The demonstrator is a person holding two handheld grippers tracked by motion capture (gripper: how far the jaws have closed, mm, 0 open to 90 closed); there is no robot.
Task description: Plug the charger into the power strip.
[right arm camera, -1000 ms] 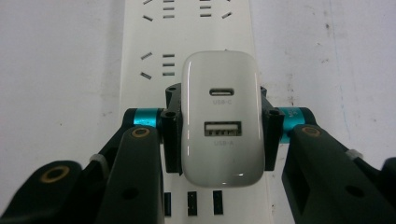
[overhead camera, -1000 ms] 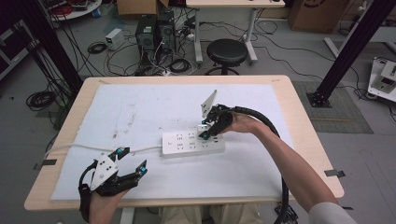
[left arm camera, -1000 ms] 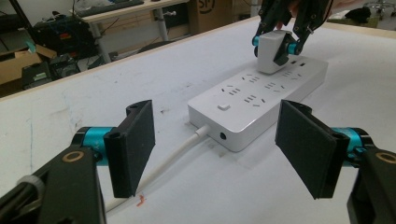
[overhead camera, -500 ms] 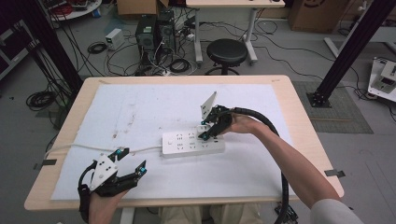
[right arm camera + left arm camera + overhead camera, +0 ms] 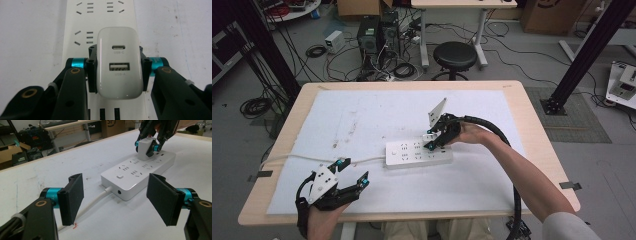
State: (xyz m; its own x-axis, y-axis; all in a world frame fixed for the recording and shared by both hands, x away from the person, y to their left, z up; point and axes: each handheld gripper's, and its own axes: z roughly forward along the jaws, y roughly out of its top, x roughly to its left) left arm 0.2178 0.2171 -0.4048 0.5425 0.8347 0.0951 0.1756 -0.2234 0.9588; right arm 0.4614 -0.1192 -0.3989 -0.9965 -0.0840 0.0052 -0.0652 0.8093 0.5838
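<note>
A white power strip (image 5: 417, 154) lies in the middle of the white mat, its cord (image 5: 292, 159) running off to the left. My right gripper (image 5: 432, 142) is shut on a white USB charger (image 5: 118, 62) with a USB-C and a USB-A port, holding it just over the strip's right end (image 5: 100, 20). In the left gripper view the charger (image 5: 145, 149) sits tilted on the strip (image 5: 136, 173) between the right gripper's jaws. My left gripper (image 5: 353, 172) is open near the table's front left, its jaws wide apart and nothing between them.
A white mat (image 5: 362, 115) covers most of the wooden table (image 5: 532, 130). Behind the table stand a black stool (image 5: 454, 56), computer towers (image 5: 377, 32) and loose floor cables. A black frame post (image 5: 582, 55) rises at the right.
The right gripper with the charger has shifted very slightly over the strip. The left gripper has stayed where it was.
</note>
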